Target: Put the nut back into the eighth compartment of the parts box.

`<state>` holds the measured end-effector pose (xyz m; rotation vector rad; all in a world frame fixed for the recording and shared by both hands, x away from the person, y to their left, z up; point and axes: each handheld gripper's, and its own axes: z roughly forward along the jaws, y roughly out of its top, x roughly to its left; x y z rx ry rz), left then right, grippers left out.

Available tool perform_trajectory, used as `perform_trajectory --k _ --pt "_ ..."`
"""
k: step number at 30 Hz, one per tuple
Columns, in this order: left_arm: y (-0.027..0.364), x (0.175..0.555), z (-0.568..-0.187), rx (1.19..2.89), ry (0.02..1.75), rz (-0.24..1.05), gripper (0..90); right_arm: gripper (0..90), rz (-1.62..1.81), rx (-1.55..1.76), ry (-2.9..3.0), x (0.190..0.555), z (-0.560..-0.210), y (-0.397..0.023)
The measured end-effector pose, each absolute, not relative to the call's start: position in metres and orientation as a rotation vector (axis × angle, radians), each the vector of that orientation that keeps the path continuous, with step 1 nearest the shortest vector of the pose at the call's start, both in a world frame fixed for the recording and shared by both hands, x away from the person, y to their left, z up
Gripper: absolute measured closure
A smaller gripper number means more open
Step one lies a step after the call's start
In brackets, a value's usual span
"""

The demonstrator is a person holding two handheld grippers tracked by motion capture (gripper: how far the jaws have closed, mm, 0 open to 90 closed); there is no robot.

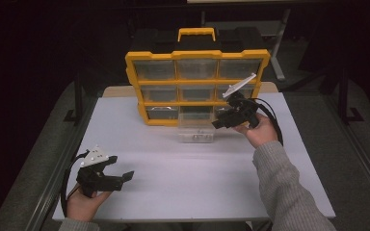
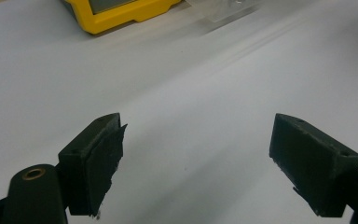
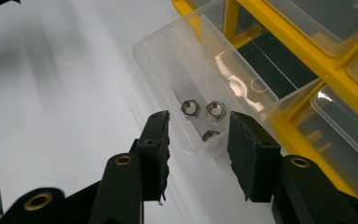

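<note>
Right tongs [image 3: 196, 135] spread, empty, just off pulled-out drawer [image 3: 168, 60] of nuts [image 3: 190, 108]; left tongs [image 2: 196, 149] spread, idle; next, likely picking a nut.

nuts [image 3: 204, 115] in drawer [image 3: 168, 60], before organizer [image 1: 197, 86] (on table [image 1: 173, 183])

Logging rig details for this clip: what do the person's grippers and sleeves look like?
Both grippers are black, each with two blocky jaws and brass-coloured eyelets at the joints. The left gripper carries a pale three-cornered plate with small holes; the right gripper has one too. Black cables trail from each. The right sleeve is grey ribbed knit.
</note>
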<state>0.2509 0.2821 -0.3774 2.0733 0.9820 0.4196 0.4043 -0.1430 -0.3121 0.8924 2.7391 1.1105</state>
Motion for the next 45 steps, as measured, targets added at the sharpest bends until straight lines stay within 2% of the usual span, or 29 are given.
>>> perform_trajectory --k 16,34,38,43,45 --pt "0.281 0.250 -0.378 2.049 0.982 0.423 16.8 42.6 1.142 0.917 2.678 0.366 -0.323 -0.176" --pt "0.277 0.249 -0.382 2.100 0.955 0.419 16.9 30.1 1.148 1.014 2.628 0.335 -0.363 -0.206" --pt "0.277 0.249 -0.382 2.099 0.956 0.417 16.9 26.2 1.148 1.033 2.610 0.328 -0.369 -0.213" --pt "0.276 0.248 -0.383 2.092 0.962 0.408 16.9 26.3 1.162 1.049 2.585 0.318 -0.372 -0.220" --pt "0.276 0.247 -0.383 2.099 0.961 0.408 16.9 23.2 1.163 1.057 2.571 0.315 -0.375 -0.223"
